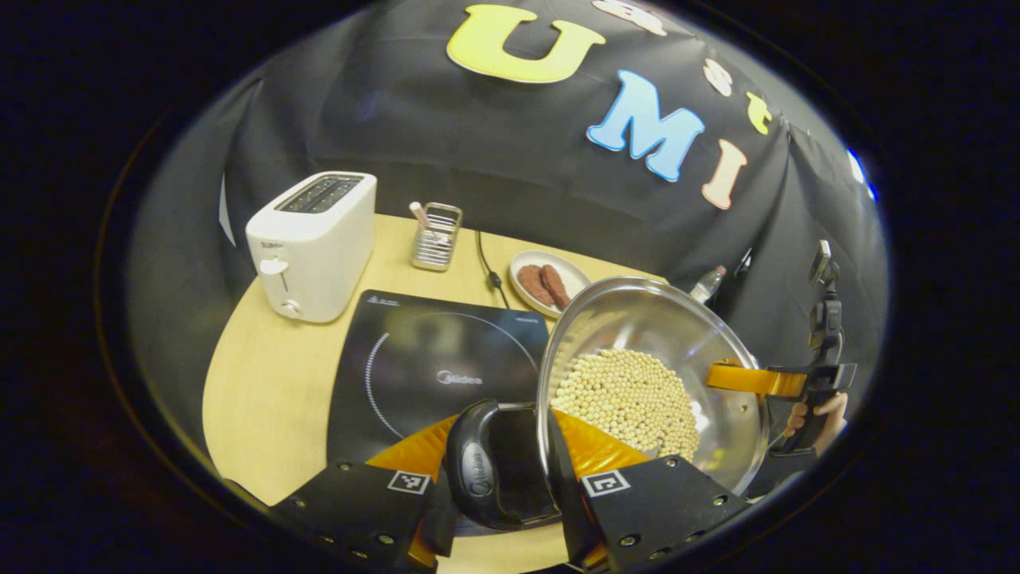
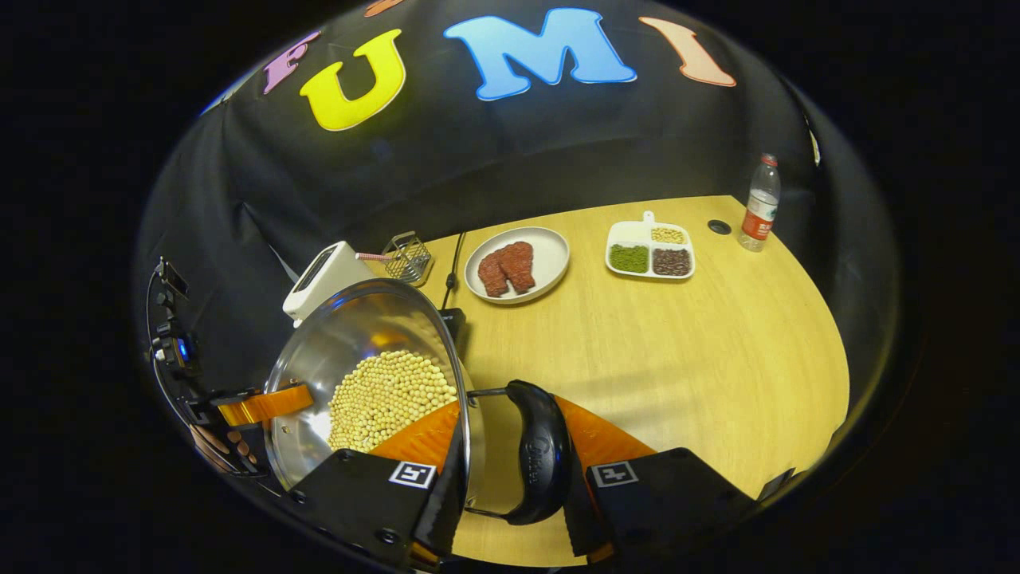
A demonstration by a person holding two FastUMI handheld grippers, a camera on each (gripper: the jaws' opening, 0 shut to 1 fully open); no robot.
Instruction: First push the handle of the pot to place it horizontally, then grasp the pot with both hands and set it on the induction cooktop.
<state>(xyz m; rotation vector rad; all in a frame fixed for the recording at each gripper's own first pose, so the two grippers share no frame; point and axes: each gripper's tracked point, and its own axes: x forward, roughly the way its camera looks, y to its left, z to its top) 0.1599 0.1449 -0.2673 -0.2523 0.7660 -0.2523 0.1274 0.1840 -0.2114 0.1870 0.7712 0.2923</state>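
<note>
Two grippers hold the shiny steel pot (image 1: 661, 375) of pale beans (image 1: 629, 399), one at each black side handle. In the left gripper view the white toaster (image 1: 315, 243) stands far left on the wooden table (image 1: 263, 383); the black induction cooktop (image 1: 430, 367) lies just left of the pot. Left gripper (image 1: 510, 510): fingers clamped on the near handle (image 1: 478, 470). Right gripper (image 2: 510, 510): fingers closed on the other handle (image 2: 538, 454). Pot tilted, partly over the cooktop's right edge. Farther right on the table: white plate of brown meat (image 2: 518, 263).
</note>
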